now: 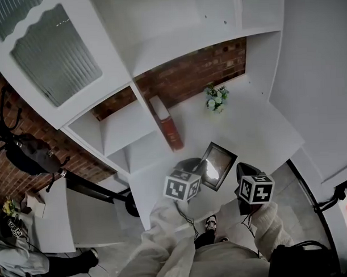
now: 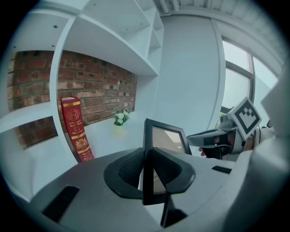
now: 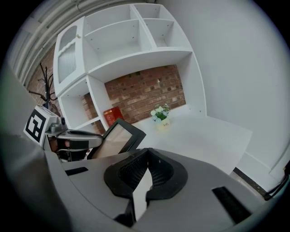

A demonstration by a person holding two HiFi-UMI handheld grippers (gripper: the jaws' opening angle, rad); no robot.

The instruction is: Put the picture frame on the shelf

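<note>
The black picture frame (image 1: 216, 165) hangs tilted just above the front of the white desk (image 1: 252, 124). My left gripper (image 1: 192, 167) is shut on its left edge. In the left gripper view the frame (image 2: 166, 139) stands edge-on, pinched between the two pads of the left gripper (image 2: 148, 158). My right gripper (image 1: 243, 172) floats just right of the frame without touching it. In its own view the right gripper (image 3: 147, 152) has its tips together with nothing held, and the frame (image 3: 115, 139) lies to its left. White shelves (image 1: 159, 47) rise behind the desk.
A red book (image 1: 169, 127) leans upright against the shelf divider. A small pot of white flowers (image 1: 216, 98) stands at the back of the desk before the brick wall (image 1: 199, 69). A glass cabinet door (image 1: 52, 51) is upper left. A coat stand (image 1: 23, 149) is far left.
</note>
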